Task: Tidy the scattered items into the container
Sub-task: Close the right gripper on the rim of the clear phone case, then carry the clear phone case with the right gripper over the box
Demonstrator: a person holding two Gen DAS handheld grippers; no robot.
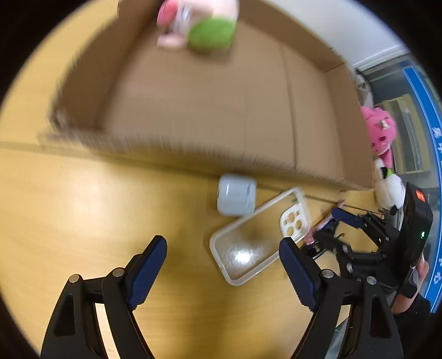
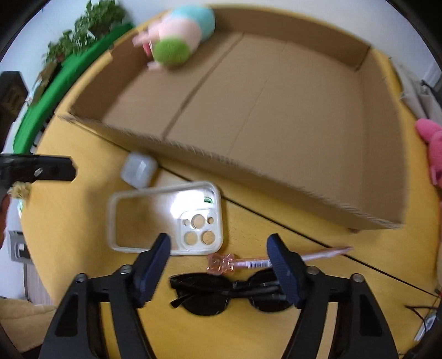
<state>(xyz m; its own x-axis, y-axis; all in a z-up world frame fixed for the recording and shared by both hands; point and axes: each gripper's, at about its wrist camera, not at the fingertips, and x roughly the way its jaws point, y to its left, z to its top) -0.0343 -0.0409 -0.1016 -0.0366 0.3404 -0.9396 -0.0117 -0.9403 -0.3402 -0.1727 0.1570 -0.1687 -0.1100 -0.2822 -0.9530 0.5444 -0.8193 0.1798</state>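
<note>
Both tongs are spread wide and grasp nothing. Seen from the left wrist, the left tongs (image 1: pixel 222 262) hover over the yellow wooden desk (image 1: pixel 83 207), with a clear phone case (image 1: pixel 257 234) lying flat just ahead of the right finger. A small pale grey case (image 1: pixel 236 194) with rounded corners sits just beyond the phone case, close to the near wall of the cardboard box (image 1: pixel 193 154). The box is broad and shallow; in its far left corner lies a plush toy (image 1: pixel 199 24) in pink, white and green, blurred. To the right of the box a pink plush (image 1: pixel 381 132) and a white plush (image 1: pixel 389 190) sit near the desk's edge. The right tongs (image 1: pixel 335 221) show at the right of this view, low over the desk beside the phone case.

From the right wrist, the right tongs (image 2: pixel 218 268) stand open above black sunglasses (image 2: pixel 232 292), which lie folded on the desk between the fingers; the right finger hides part of one lens. A pink pen (image 2: pixel 248 262) with a translucent ornament on its end lies just beyond the sunglasses, pointing right. The phone case (image 2: pixel 154 218) is at the left, camera cut-outs toward the near right, and the grey case (image 2: pixel 138 168) rests beyond it against the box wall (image 2: pixel 248 171). The plush toy (image 2: pixel 176 36) lies in the box's far left corner; the rest of the box floor is bare cardboard. Green plants (image 2: pixel 83 24) stand beyond the desk at the far left.
</note>
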